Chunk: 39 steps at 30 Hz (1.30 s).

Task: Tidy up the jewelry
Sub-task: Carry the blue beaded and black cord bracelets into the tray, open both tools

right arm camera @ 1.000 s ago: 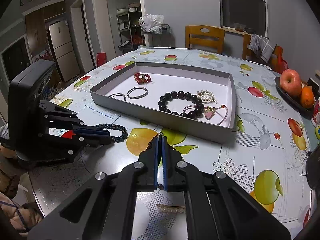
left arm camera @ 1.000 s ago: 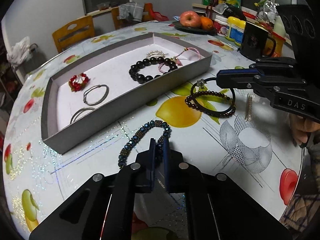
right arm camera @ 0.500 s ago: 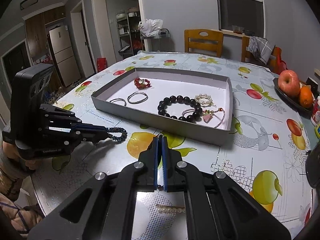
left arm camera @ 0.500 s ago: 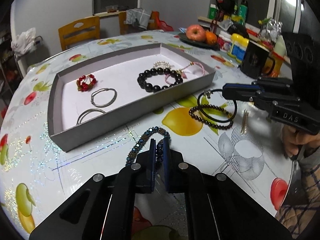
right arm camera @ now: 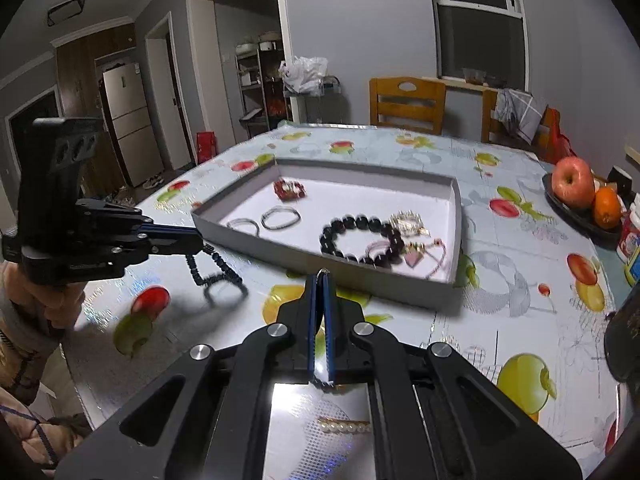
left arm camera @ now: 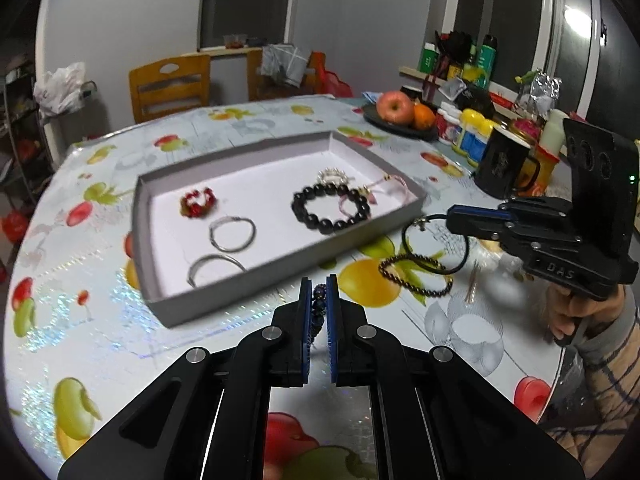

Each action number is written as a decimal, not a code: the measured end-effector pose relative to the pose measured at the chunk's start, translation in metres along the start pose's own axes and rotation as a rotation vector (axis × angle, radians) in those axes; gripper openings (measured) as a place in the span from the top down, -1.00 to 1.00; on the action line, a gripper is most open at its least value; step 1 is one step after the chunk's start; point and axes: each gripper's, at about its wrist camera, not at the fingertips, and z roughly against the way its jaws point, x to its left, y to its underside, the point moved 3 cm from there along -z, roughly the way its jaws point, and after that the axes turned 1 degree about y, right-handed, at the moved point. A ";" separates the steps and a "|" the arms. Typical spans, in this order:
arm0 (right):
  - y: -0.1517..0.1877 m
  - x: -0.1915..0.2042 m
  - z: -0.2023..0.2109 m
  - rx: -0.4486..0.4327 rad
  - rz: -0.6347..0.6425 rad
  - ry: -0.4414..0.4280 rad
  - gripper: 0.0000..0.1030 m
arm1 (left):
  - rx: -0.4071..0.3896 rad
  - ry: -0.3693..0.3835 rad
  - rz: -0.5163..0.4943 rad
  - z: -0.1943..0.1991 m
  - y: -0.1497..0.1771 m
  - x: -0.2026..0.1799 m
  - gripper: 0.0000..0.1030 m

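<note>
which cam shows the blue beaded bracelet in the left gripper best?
Right wrist view: the blue beaded bracelet hangs in full from the left gripper, clear of the table. The left wrist view shows only a few beads pinched between its own fingers.

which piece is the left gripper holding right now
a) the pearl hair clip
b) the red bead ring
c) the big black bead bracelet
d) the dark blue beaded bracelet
d: the left gripper is shut on the dark blue beaded bracelet, which dangles off the table beside the tray, while the big black bead bracelet and red bead piece lie inside it.
</note>
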 end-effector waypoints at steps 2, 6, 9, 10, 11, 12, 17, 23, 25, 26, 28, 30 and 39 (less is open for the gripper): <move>-0.008 0.003 0.005 -0.016 0.006 -0.004 0.93 | -0.008 -0.007 -0.001 0.004 -0.004 0.002 0.85; -0.025 0.007 0.014 -0.044 0.027 0.002 0.93 | -0.021 -0.014 -0.007 0.011 -0.011 0.004 0.85; -0.034 0.008 0.016 -0.055 0.037 0.009 0.93 | -0.034 -0.016 -0.015 0.017 -0.016 0.004 0.85; -0.036 0.008 0.016 -0.056 0.038 0.012 0.93 | -0.038 -0.017 -0.016 0.018 -0.018 0.004 0.85; -0.038 0.007 0.016 -0.056 0.039 0.013 0.93 | -0.043 -0.020 -0.019 0.020 -0.020 0.005 0.85; -0.041 0.007 0.015 -0.055 0.040 0.018 0.93 | -0.047 -0.022 -0.021 0.021 -0.023 0.005 0.85; -0.051 0.003 0.007 -0.048 0.042 0.027 0.93 | -0.068 -0.033 -0.042 0.027 -0.040 0.005 0.85; -0.069 -0.008 -0.006 -0.036 0.031 0.034 0.93 | -0.100 -0.047 -0.066 0.033 -0.070 0.006 0.85; -0.076 -0.011 -0.010 -0.034 0.032 0.037 0.93 | -0.108 -0.051 -0.073 0.032 -0.082 0.007 0.85; -0.081 -0.013 -0.013 -0.034 0.032 0.039 0.93 | -0.109 -0.054 -0.078 0.031 -0.086 0.007 0.85; -0.088 -0.016 -0.017 -0.035 0.035 0.042 0.93 | -0.108 -0.061 -0.086 0.026 -0.096 0.009 0.85; -0.096 -0.019 -0.021 -0.040 0.031 0.044 0.93 | -0.108 -0.064 -0.083 0.021 -0.102 0.012 0.85; -0.114 -0.043 -0.063 -0.036 -0.052 0.023 0.93 | -0.108 -0.036 -0.023 -0.017 -0.125 0.031 0.85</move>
